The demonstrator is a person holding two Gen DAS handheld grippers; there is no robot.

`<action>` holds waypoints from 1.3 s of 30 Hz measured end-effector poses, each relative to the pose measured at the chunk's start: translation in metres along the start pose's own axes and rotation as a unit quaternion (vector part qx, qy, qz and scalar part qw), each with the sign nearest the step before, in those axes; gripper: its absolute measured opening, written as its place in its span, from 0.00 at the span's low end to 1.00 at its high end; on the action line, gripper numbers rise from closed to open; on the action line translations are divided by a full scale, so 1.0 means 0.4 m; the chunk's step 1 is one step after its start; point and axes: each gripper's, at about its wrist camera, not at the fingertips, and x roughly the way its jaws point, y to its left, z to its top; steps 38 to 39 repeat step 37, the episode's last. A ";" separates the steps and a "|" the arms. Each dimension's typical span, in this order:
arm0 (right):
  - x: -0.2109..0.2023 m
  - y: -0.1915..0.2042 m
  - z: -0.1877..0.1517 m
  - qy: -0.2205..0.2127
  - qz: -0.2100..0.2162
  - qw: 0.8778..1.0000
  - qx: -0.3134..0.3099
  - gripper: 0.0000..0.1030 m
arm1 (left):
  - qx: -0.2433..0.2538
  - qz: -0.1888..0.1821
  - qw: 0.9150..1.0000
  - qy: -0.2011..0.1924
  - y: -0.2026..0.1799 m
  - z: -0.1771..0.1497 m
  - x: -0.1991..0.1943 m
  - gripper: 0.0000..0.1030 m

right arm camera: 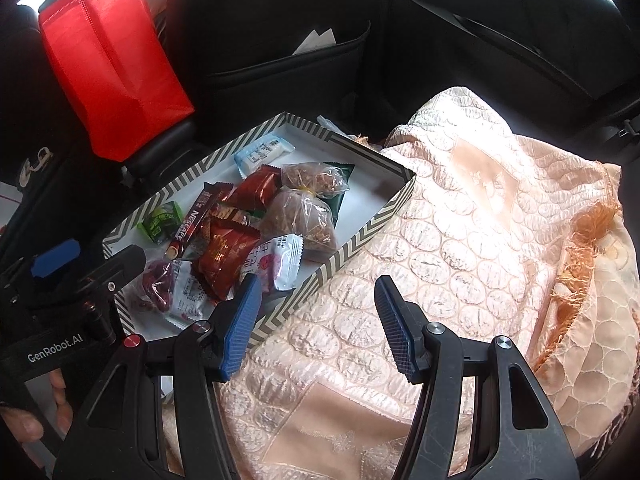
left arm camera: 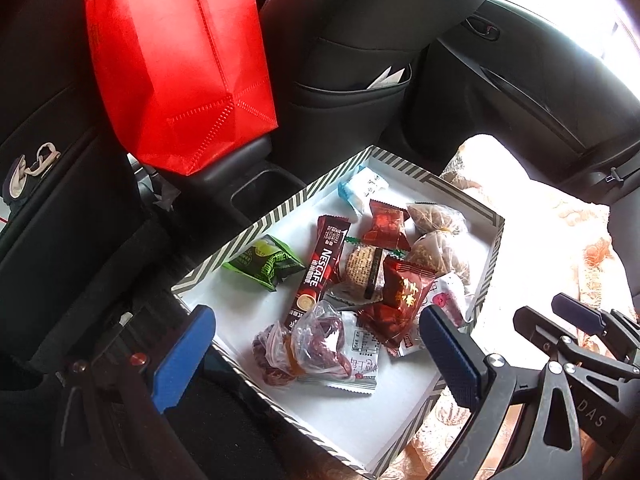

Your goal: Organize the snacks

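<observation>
A shallow striped tray [left arm camera: 280, 208] lies on the car's back seat with several wrapped snacks in it. They include a Nescafe stick [left arm camera: 320, 276], a green packet [left arm camera: 264, 260], a blue-white packet [left arm camera: 362, 190], red packets [left arm camera: 404, 300], clear bags of brown snacks [left arm camera: 438, 236] and a clear bag of red dates [left arm camera: 320, 344]. My left gripper [left arm camera: 316, 312] hangs open above the tray's near end, over the date bag, with its pads touching nothing. My right gripper [right arm camera: 318, 280] is open and empty. It hovers over the tray's right rim [right arm camera: 372, 216] and the blanket.
A red fabric bag [left arm camera: 180, 60] hangs between the front seats above the console cup holder [left arm camera: 260, 188]. A seat-back pocket [right arm camera: 288, 64] holds paper. A quilted peach blanket [right arm camera: 460, 220] covers the seat right of the tray. A hand's fingers [right arm camera: 24, 428] show at the lower left.
</observation>
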 end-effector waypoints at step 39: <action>0.007 -0.011 -0.032 0.017 0.003 1.000 0.004 0.57 | 0.015 -0.008 1.000 -0.023 -0.031 -0.023 -0.029 1.00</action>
